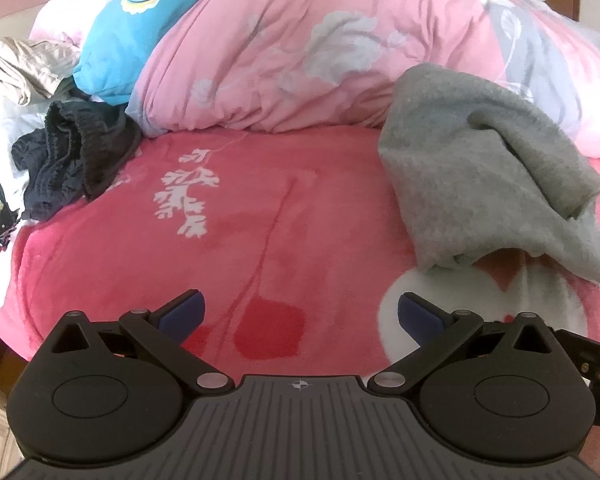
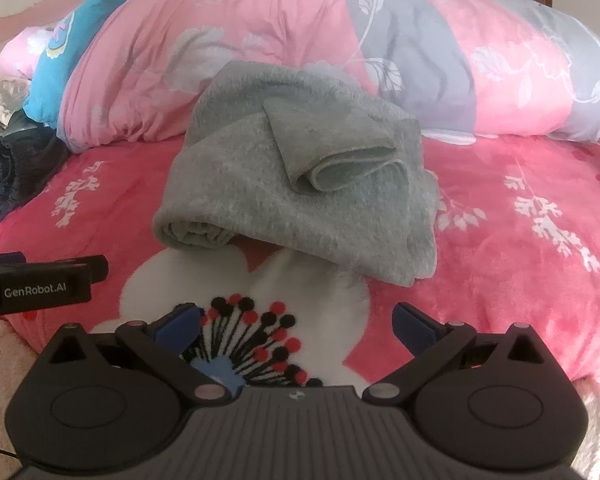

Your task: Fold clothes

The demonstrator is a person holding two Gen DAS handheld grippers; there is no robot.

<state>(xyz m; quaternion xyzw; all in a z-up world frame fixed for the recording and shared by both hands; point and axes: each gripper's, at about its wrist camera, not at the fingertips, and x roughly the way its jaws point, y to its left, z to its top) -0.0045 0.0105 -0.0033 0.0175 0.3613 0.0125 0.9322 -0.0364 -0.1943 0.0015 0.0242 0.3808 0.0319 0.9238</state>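
A grey knitted garment (image 2: 296, 184) lies folded on the pink blanket (image 2: 520, 280), with a smaller folded flap on top of it. In the left wrist view the same grey garment (image 1: 488, 176) sits at the right. My left gripper (image 1: 300, 316) hovers open over bare blanket (image 1: 240, 248), left of the garment and empty. The right gripper (image 2: 296, 326) is open too, a short way in front of the garment's near edge, nothing between its fingers. The left gripper's body (image 2: 36, 284) shows at the left edge of the right wrist view.
A bunched pink and grey floral duvet (image 2: 340, 48) lies behind the garment. A dark crumpled garment (image 1: 72, 156) sits at the far left beside a blue pillow (image 1: 120, 40) and beige cloth (image 1: 20, 68). The bed's near edge is just below both grippers.
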